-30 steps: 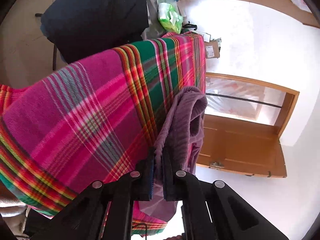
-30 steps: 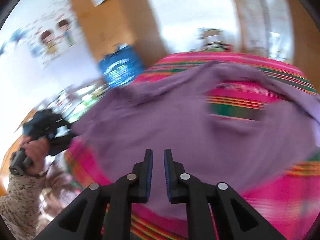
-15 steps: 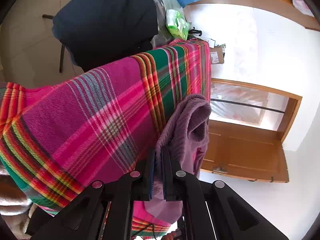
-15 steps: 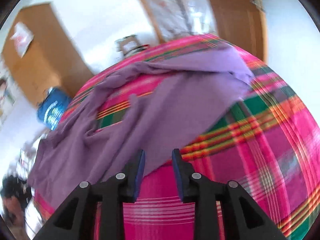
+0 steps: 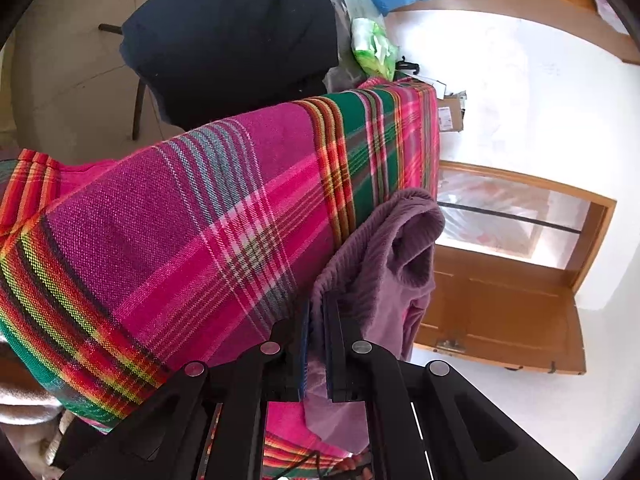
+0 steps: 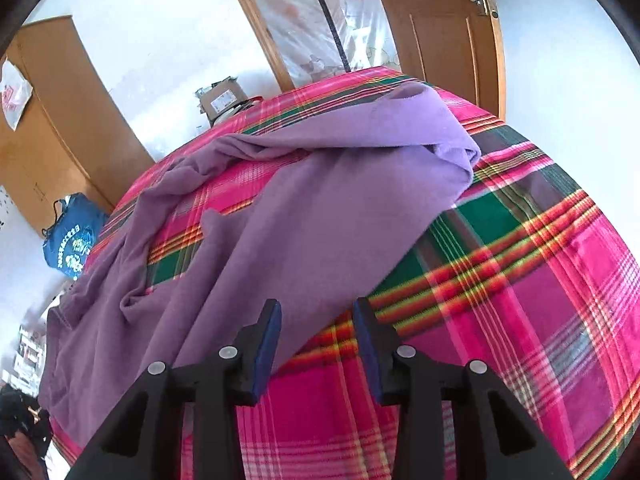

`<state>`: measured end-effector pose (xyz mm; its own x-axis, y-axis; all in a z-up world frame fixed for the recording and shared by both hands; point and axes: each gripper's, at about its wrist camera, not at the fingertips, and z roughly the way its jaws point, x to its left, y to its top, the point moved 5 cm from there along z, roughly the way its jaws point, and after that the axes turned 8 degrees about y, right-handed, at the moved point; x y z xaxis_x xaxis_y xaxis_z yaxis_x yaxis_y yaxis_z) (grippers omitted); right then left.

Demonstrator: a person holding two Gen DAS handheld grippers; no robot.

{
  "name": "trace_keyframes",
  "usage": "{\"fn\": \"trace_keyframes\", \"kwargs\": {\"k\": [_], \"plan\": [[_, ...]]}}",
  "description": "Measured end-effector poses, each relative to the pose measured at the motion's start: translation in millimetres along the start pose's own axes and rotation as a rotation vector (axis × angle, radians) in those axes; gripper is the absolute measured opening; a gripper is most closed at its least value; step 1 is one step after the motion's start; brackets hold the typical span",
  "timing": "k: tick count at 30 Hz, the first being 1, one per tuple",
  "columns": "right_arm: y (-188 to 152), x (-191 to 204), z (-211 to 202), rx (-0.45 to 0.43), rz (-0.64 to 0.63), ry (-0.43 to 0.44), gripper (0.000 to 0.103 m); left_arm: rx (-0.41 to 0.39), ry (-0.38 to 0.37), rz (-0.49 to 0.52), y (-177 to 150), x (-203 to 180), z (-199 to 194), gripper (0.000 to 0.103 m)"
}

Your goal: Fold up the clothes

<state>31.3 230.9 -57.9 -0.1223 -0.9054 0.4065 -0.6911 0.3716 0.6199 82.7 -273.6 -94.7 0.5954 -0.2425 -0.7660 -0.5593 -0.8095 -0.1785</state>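
Purple sweater [image 6: 320, 216] pinched by left claw [image 5: 316, 320]; right claw [image 6: 316, 332] spread.

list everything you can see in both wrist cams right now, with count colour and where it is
purple garment: 1, purple, spread rumpled over the plaid cloth, one edge pinched at the left
plaid cloth: 1, pink with green, red and yellow stripes, covering the work surface
dark garment: 1, black, draped over a chair beyond the cloth
blue bag: 1, blue with print, by the wooden wardrobe
wardrobe: 1, brown wood, against the white wall
cardboard box: 1, brown, past the cloth's far edge
door: 1, brown wood, open
left gripper: 1, black, shut on the garment
right gripper: 1, black, open above the garment's near edge
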Motion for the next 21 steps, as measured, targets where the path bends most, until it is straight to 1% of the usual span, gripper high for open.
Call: {"fn": "trace_keyframes", "kwargs": {"k": [2,3,4,5,6,12,16,21], "plan": [[0,2,2,0.001,-0.017,-0.019,0.038,-0.003,0.004,-0.002,1,0,1,0.006],[0,4,3,0.004,-0.029,-0.03,0.034,-0.005,0.006,-0.002,1,1,2,0.006],[-1,5,4,0.007,-0.042,-0.04,0.027,-0.005,0.006,-0.001,2,1,2,0.006],[-1,6,3,0.006,-0.048,-0.042,0.011,-0.006,0.006,-0.001,2,1,2,0.006],[-1,5,1,0.001,-0.046,-0.034,0.005,-0.007,0.006,-0.003,2,1,2,0.006],[-1,5,-11,-0.034,-0.038,0.009,0.004,-0.015,0.0,-0.006,5,0,0,0.006],[2,1,-37,-0.096,-0.019,0.017,0.004,-0.021,-0.018,0.0,4,-3,-5,0.006],[1,-11,-73,-0.145,0.008,0.021,0.004,-0.03,-0.03,0.0,5,-2,-13,0.006]]}}
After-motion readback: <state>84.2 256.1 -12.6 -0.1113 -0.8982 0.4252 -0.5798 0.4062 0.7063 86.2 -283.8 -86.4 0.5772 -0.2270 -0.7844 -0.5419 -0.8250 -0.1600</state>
